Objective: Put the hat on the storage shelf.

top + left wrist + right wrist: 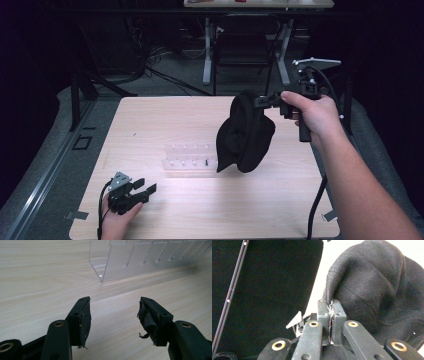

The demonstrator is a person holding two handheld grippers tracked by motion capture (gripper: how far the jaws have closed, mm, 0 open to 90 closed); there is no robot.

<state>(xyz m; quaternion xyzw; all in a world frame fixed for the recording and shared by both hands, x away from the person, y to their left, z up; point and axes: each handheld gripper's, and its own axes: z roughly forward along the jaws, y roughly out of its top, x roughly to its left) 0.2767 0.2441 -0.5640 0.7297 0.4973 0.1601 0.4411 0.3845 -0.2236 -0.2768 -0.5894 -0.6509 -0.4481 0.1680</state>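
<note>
A black cloth (245, 132) hangs in the air over the right half of the wooden table (150, 120), its lower end just above the table. My right gripper (257, 101) holds it by its top edge, jaws shut on the fabric. In the right gripper view the cloth (372, 282) bulges up and to the right from the right gripper (331, 305). My left gripper (145, 185) rests near the table's front left with its jaws open and nothing between them. In the left gripper view the left gripper (113, 307) points toward a clear plastic rack (140, 258).
The clear plastic rack (190, 159) with several slots lies at the table's middle, just left of the hanging cloth. Table legs and cables (210, 55) stand on the floor beyond the far edge. A black cable (316, 205) trails down from the right gripper.
</note>
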